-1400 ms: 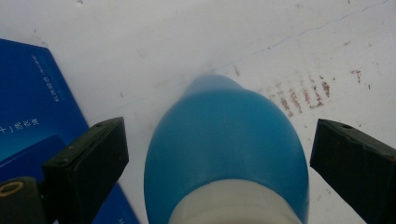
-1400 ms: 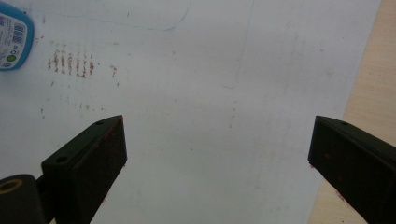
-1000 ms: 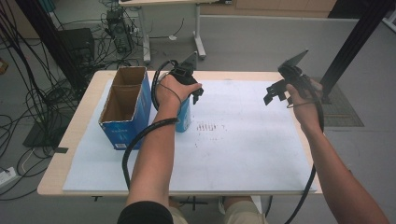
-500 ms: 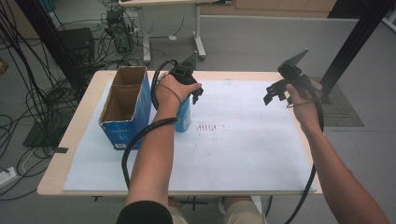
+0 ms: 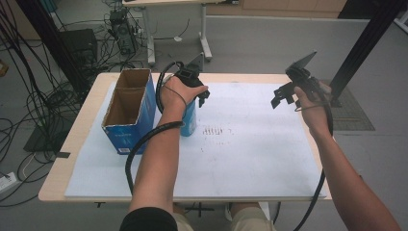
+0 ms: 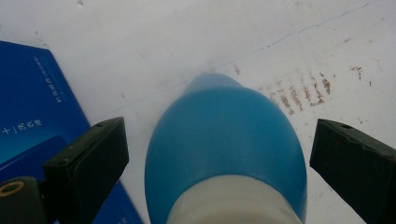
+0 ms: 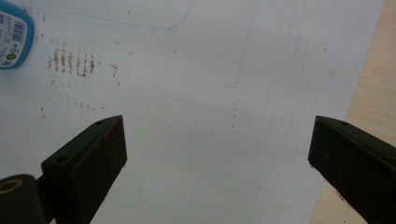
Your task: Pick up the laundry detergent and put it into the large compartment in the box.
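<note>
Between spread jaws, blue bottle [image 6: 224,149]

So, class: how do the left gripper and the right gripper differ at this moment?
The left gripper has a blue bottle between its jaws; the right gripper has nothing between its own. The left is beside the blue box; the right hangs over bare white sheet. Both are open.

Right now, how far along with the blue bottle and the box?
Done: left gripper is lined up over the upright blue bottle, fingers open on either side. In hand: nothing, with right gripper open over the white sheet. Left: grasping; the blue box looks empty.
</note>
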`<state>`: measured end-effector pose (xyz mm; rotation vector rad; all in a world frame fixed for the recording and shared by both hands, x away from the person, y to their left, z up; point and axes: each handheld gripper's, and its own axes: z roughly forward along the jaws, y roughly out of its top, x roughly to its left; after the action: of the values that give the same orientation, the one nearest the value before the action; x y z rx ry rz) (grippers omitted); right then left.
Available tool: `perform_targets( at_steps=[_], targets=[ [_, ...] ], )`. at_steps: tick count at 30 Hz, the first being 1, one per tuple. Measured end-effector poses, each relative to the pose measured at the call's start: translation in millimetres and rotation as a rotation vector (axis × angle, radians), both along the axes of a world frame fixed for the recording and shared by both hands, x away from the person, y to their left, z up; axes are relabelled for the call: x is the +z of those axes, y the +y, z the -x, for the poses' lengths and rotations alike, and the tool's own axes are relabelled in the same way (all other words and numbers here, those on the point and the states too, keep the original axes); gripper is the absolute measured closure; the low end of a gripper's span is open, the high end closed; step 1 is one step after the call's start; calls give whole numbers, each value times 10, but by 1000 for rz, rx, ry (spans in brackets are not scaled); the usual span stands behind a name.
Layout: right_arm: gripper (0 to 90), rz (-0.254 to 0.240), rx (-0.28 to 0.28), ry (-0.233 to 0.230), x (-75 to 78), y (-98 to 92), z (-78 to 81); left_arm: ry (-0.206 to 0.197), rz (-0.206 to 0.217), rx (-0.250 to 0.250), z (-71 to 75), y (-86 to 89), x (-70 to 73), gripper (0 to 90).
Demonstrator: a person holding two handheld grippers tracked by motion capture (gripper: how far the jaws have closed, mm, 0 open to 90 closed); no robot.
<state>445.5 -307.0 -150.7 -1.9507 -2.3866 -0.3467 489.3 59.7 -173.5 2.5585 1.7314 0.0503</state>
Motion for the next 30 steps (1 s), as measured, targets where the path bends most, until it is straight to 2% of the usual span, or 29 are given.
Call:
perform_targets(
  at_steps=[19, 30],
  targets=[
    [44, 3, 2, 2, -1, 22, 0, -1, -3, 2, 15, 22, 4, 66],
    [44, 2, 0, 4, -5, 26, -5, 2, -8, -12, 20, 10, -2, 134]
  ],
)
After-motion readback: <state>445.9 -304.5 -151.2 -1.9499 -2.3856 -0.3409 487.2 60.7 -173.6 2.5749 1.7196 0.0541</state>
